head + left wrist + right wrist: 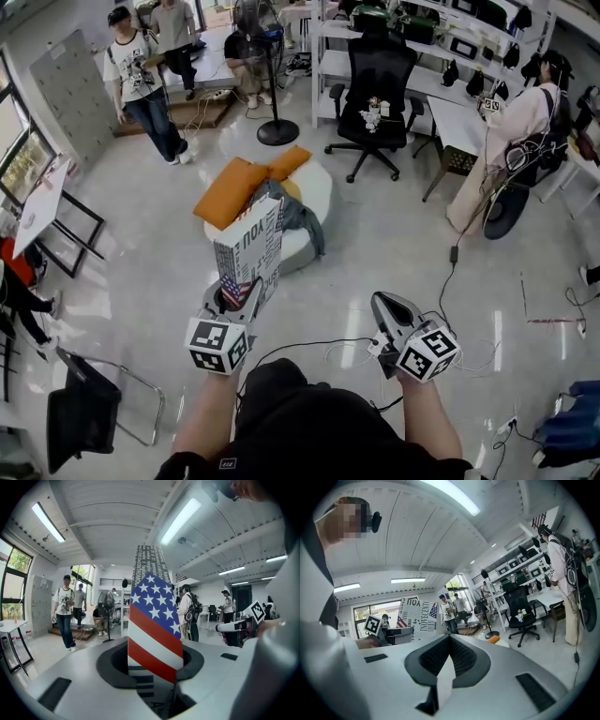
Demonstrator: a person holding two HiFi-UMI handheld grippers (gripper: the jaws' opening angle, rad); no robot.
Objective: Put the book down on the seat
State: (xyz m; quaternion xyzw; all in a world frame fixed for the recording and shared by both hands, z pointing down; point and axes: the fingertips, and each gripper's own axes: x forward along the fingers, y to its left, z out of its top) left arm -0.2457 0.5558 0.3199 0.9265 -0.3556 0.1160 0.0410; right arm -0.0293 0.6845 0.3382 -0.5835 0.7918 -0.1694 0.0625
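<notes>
Left hand-held gripper pinches the flag-printed book by its bottom edge; top-heavy, it could swing loose before the far white cushioned seat. Right hand-held gripper closed, empty.

Glossy paper book, shiny floor, cloth cushion.

A black office chair stands beside a pedestal fan, with 1 person further left.
</notes>
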